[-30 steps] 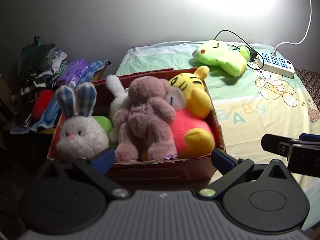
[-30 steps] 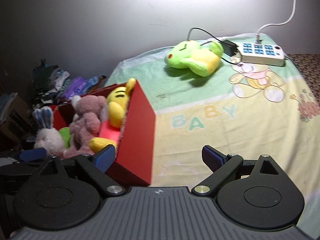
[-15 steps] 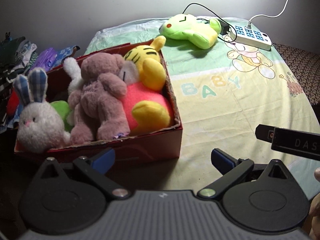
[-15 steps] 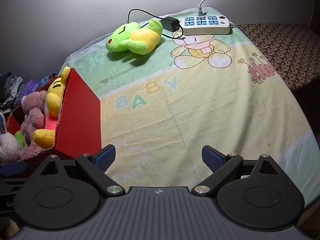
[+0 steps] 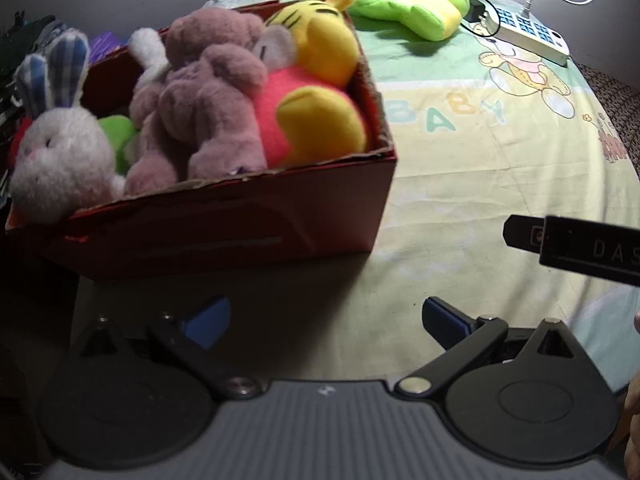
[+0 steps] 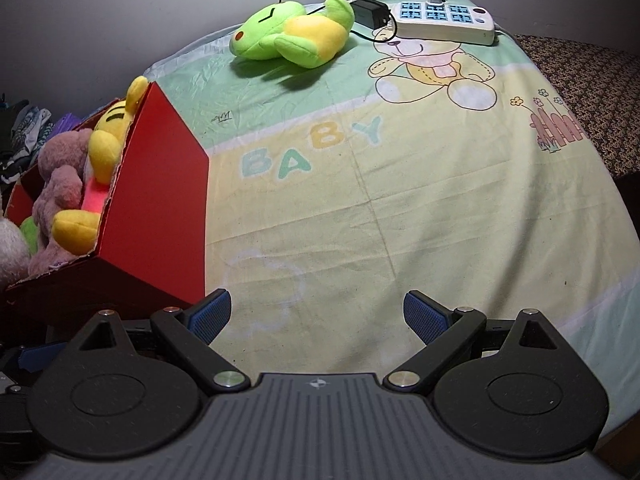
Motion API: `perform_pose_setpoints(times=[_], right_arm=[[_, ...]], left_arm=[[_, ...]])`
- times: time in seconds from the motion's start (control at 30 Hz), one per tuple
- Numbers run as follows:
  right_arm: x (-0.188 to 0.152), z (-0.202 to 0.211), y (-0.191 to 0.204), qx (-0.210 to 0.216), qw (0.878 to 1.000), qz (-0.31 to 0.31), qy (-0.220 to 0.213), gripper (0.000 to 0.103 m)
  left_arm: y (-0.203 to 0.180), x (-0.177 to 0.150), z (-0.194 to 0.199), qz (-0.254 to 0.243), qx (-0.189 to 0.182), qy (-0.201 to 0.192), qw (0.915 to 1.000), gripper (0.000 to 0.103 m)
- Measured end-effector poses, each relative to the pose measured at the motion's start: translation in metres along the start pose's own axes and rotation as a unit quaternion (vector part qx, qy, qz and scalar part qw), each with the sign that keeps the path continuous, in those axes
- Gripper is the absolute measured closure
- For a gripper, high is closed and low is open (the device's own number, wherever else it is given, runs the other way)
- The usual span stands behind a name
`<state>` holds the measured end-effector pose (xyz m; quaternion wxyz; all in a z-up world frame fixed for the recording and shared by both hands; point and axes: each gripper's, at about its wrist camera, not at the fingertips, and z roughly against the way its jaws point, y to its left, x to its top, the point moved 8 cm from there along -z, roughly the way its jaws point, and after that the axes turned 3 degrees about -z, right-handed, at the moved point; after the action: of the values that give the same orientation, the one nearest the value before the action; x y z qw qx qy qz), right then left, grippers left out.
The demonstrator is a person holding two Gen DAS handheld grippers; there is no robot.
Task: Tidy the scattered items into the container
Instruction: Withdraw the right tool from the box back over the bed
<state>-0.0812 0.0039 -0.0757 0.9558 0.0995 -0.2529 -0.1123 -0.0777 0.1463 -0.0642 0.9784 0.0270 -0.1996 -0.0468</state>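
While the red box (image 5: 224, 236) sits full of soft toys on the bed (image 6: 400, 200), one green toy (image 6: 288, 36) lies far back on the sheet, just beside a white power strip (image 6: 444, 20). The left gripper (image 5: 326, 316) is wide apart and holds nothing, near the box. The right gripper (image 6: 318, 314) is spread too, empty, over the bare sheet.

The box (image 5: 224, 228) sits at the left of the bed (image 6: 420, 208), with the rabbit (image 5: 56, 160), bear (image 5: 208, 96) and tiger (image 5: 320, 44) packed inside. Well behind it lies the frog (image 6: 288, 34), the power strip (image 6: 444, 20) just to its right.
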Motion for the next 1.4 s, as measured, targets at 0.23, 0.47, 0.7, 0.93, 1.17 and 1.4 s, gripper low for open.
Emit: perform_pose_setpoints(times=[0.23,0.47,0.7,0.93,1.17,1.4], right_arm=[[-0.014,-0.012,0.026,0.007,0.999,0.046,0.017,0.008],[-0.017,-0.013,0.055,-0.012,0.997,0.072,0.004,0.008],[-0.017,-0.010,0.082,-0.031,0.996,0.081,-0.012,0.008],[-0.021,-0.012,0.103,-0.035,0.997,0.073,-0.016,0.008],[-0.019,-0.002,0.132,-0.020,0.997,0.072,-0.037,0.011],[-0.023,0.002,0.155,-0.003,0.997,0.058,-0.043,0.015]], left_arm=[[0.014,-0.015,-0.014,0.025,-0.004,0.025,0.9994,0.001],[0.042,-0.008,-0.013,0.031,0.008,0.015,0.9994,0.001],[0.063,-0.002,-0.014,0.015,-0.002,0.011,0.9998,0.001],[0.079,0.001,-0.016,-0.003,-0.011,0.010,0.9999,0.001],[0.099,0.004,-0.004,-0.015,-0.014,-0.010,0.9997,0.001],[0.120,0.003,0.002,-0.014,-0.019,-0.014,0.9996,0.001]])
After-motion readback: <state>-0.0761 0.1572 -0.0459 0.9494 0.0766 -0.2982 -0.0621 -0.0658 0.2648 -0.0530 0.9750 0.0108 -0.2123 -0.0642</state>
